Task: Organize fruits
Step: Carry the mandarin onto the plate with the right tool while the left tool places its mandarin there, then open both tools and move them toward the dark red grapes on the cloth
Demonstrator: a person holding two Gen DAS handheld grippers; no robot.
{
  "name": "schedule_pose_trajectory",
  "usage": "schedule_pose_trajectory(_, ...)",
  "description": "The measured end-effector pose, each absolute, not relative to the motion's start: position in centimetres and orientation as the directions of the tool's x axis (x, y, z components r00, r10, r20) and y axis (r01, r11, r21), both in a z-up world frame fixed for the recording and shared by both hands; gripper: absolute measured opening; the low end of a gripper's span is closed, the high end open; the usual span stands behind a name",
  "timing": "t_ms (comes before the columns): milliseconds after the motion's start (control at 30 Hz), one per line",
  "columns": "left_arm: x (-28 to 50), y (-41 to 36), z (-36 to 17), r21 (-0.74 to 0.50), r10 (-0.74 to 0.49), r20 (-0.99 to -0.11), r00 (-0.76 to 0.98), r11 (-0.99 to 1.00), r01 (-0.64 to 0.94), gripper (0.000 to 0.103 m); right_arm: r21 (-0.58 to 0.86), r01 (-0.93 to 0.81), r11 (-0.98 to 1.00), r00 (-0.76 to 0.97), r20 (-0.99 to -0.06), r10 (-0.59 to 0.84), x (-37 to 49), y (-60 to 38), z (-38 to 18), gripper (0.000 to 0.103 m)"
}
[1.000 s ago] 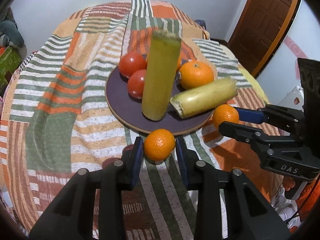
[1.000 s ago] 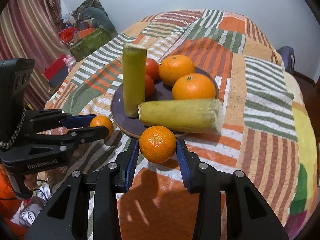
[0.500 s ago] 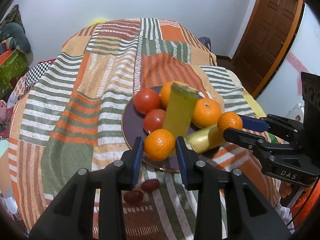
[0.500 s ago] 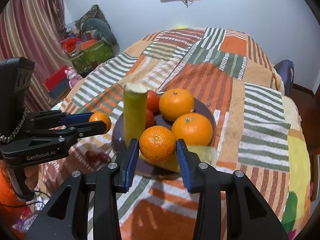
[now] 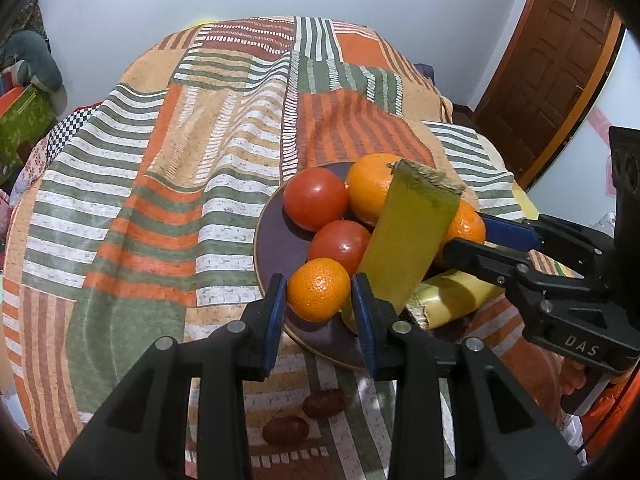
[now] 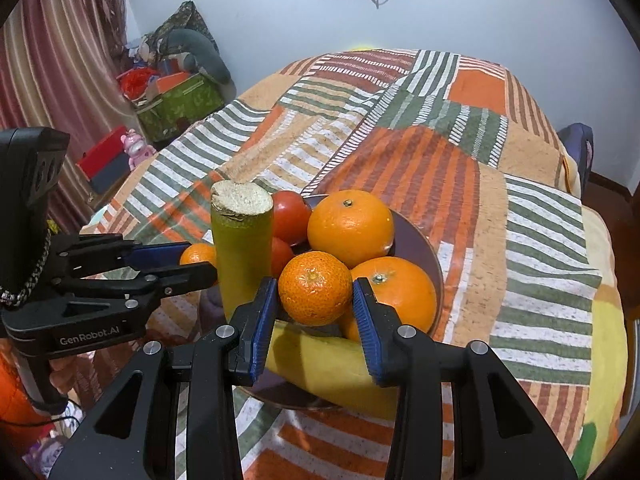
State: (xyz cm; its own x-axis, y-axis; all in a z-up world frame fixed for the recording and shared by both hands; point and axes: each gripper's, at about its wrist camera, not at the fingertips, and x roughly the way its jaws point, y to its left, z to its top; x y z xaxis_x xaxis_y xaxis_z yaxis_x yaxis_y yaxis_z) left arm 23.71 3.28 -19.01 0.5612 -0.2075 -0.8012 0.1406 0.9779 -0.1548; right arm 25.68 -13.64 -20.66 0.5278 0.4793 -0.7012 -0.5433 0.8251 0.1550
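My left gripper [image 5: 319,294] pinches a mandarin [image 5: 319,289] over the near rim of the dark plate [image 5: 272,248]; my right gripper [image 6: 315,300] pinches another mandarin [image 6: 315,288] above it too. The plate holds two tomatoes [image 5: 316,203], two oranges [image 6: 350,228], an upright green stalk [image 6: 241,248] and a second stalk [image 6: 332,364] lying crosswise along the near rim. Two dates [image 5: 325,403] lie on the striped blanket [image 5: 160,168].

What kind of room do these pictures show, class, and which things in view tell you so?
Probably a bedroom at home: a patchwork striped bedspread covers what looks like a bed, a stuffed toy sits among boxes by a curtain, and a panelled wooden door stands in the corner.
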Motion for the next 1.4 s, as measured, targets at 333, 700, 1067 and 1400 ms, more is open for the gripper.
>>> schedule_pose_trajectory(333,24.4,3.5,-19.6,-0.151,-0.200,-0.806,0.557,0.980,0.132,0.033,0.162,-0.545,0.823,0.519,-0.706,0.482,26.3,-13.3,-20.7,0.038)
schedule_pose_trajectory(700,22.7,3.5,-18.2,-0.138,-0.191,-0.788,0.585,0.981,0.135,0.034,0.146,-0.546,0.825,0.543,-0.688,0.481,25.4,-13.6,-19.4,0.040)
schedule_pose_trajectory(1067,19.6,5.3,-17.6,-0.143,-0.180,-0.789,0.587,0.984,0.110,0.034,0.137,-0.553,0.822,0.542,-0.689,0.480,22.9,-13.3,-18.8,0.040)
schedule_pose_trajectory(1400,16.6,6.1,-19.5,-0.139,-0.177,-0.829,0.530,0.984,0.111,0.034,0.148,-0.561,0.814,0.514,-0.709,0.483,20.7,-12.4,-19.5,0.040)
